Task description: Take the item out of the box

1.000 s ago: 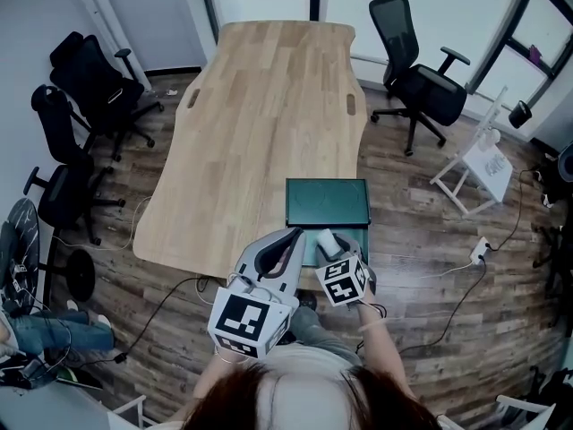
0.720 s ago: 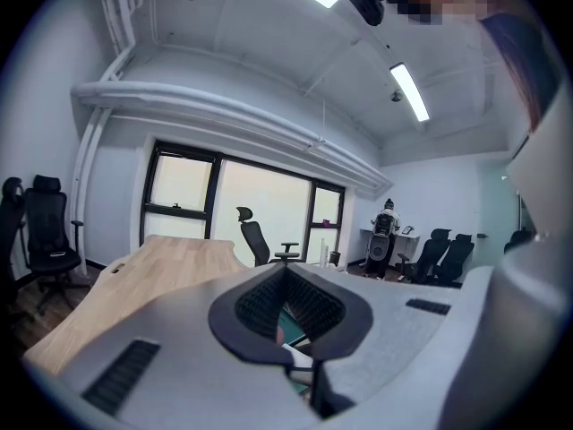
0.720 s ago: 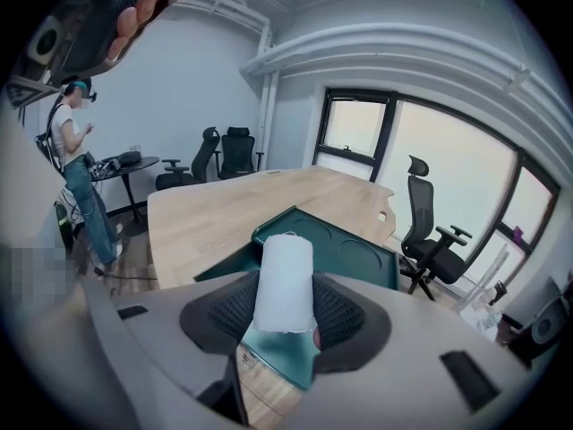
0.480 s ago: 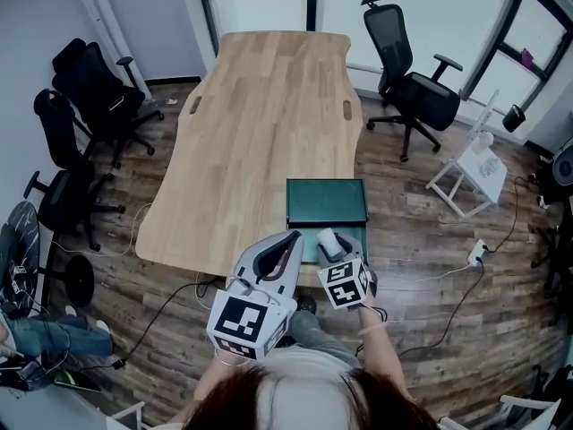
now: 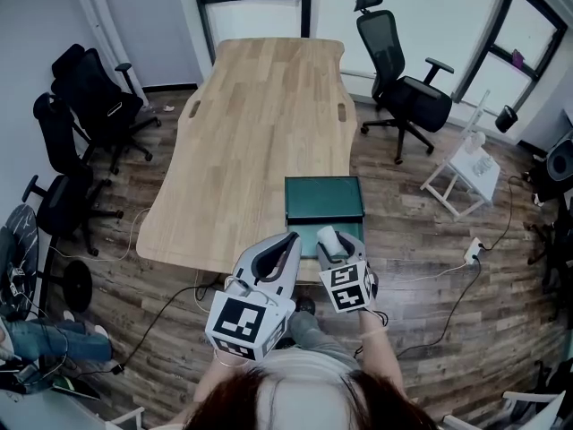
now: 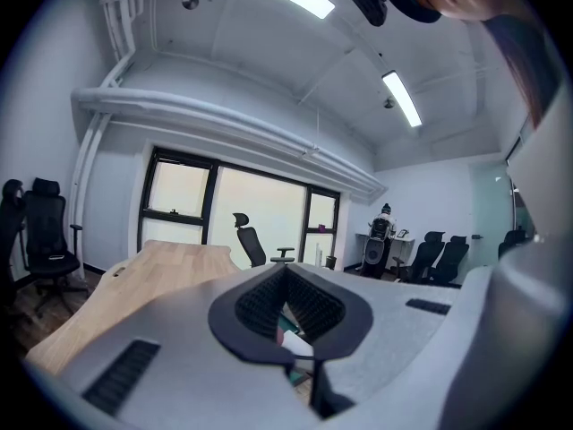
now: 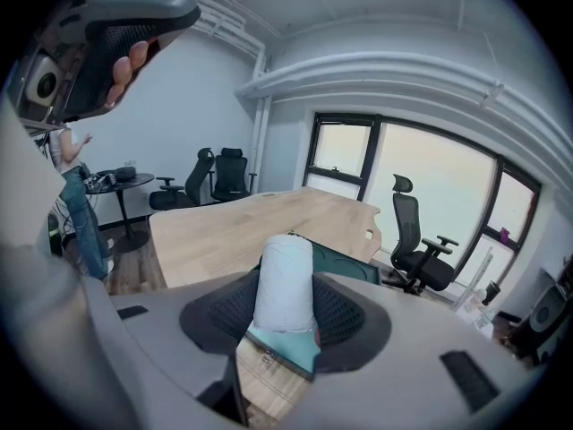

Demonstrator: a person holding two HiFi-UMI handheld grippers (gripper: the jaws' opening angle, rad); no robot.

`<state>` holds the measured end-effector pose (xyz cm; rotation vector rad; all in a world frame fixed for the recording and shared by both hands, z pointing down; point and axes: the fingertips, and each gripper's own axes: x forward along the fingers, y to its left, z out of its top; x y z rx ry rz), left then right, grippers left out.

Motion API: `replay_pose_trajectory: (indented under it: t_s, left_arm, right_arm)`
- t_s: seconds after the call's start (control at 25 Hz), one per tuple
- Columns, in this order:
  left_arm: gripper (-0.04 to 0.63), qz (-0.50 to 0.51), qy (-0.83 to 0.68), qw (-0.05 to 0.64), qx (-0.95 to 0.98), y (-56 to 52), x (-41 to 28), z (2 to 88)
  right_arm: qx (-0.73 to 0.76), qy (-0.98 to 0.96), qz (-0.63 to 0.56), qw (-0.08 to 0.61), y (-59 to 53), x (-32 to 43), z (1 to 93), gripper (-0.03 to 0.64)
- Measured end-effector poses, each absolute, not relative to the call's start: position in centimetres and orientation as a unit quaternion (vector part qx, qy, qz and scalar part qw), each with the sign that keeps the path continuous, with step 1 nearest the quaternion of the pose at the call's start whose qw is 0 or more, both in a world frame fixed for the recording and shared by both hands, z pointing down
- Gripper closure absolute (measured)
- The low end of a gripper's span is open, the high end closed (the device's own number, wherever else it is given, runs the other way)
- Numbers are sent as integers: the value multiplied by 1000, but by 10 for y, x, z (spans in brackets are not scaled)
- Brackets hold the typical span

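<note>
A dark green box (image 5: 308, 243) sits open at the near right edge of the wooden table (image 5: 260, 124), its lid (image 5: 324, 199) laid back flat. My right gripper (image 5: 332, 243) is above the box's front, shut on a white rolled item (image 5: 328, 237). In the right gripper view the white roll (image 7: 285, 280) stands up between the dark pads (image 7: 345, 316), above the teal box (image 7: 288, 348). My left gripper (image 5: 288, 240) hovers just left of the box, over the table's edge. Its jaws (image 6: 288, 285) meet at the tips with nothing held.
Black office chairs (image 5: 85, 92) stand along the table's left side, and another chair (image 5: 401, 88) is at the back right. A white folding stand (image 5: 466, 164), a power strip (image 5: 473, 251) and cables lie on the wood floor. A person (image 7: 73, 191) stands far left.
The head view has drifted slightly. Both grippers stay in about the same place, and the right one still holds the white roll over the box.
</note>
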<state>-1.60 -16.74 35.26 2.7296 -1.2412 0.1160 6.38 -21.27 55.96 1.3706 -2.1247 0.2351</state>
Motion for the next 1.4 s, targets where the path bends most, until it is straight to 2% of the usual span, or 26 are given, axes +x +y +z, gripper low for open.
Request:
replay_pose_trajectory:
  t_s: [1.4]
  left_arm:
    - [588, 17, -401, 55, 914, -54, -55, 343]
  right_arm:
    - [560, -803, 42, 199, -113, 33, 487, 417]
